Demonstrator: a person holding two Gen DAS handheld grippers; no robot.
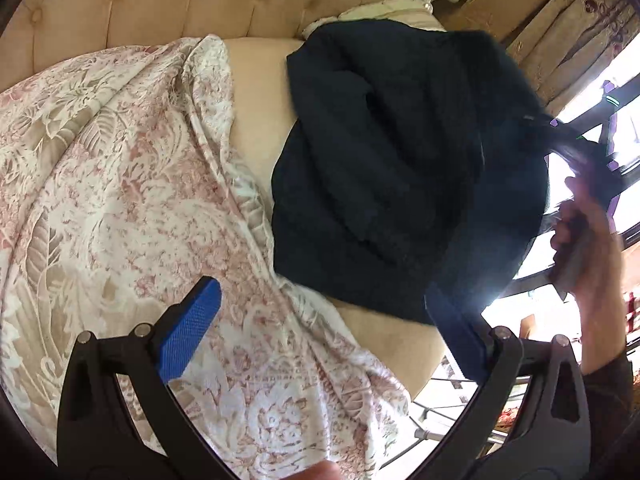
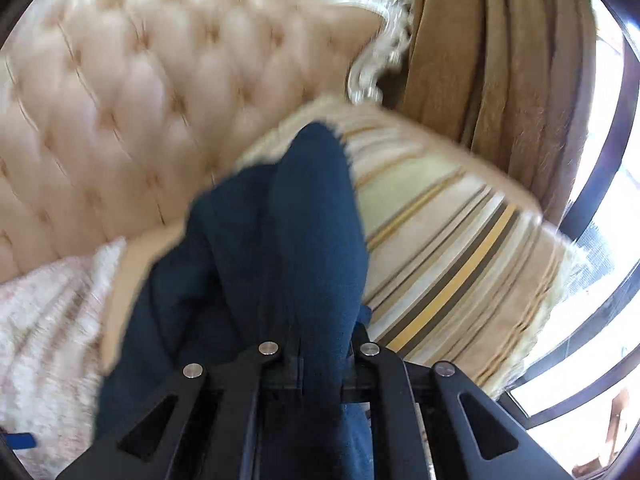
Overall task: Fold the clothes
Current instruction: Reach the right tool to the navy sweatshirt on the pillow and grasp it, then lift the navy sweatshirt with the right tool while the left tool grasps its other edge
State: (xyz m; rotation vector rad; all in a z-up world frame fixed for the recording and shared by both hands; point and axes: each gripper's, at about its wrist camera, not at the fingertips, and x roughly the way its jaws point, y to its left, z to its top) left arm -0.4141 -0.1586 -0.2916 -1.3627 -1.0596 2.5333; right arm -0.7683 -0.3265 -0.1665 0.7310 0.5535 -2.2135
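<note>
Right wrist: blurred garment point(image 2: 288, 240), seemingly pinched.

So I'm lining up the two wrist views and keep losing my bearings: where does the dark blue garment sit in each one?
Left wrist: the dark blue garment fills centre-right, lying on the sofa seat beside the floral throw, its right edge lifted by the right tool.
Right wrist: it runs from the centre down into the closed right tool.
Shared landmark: the tufted sofa back along the top left.
</note>
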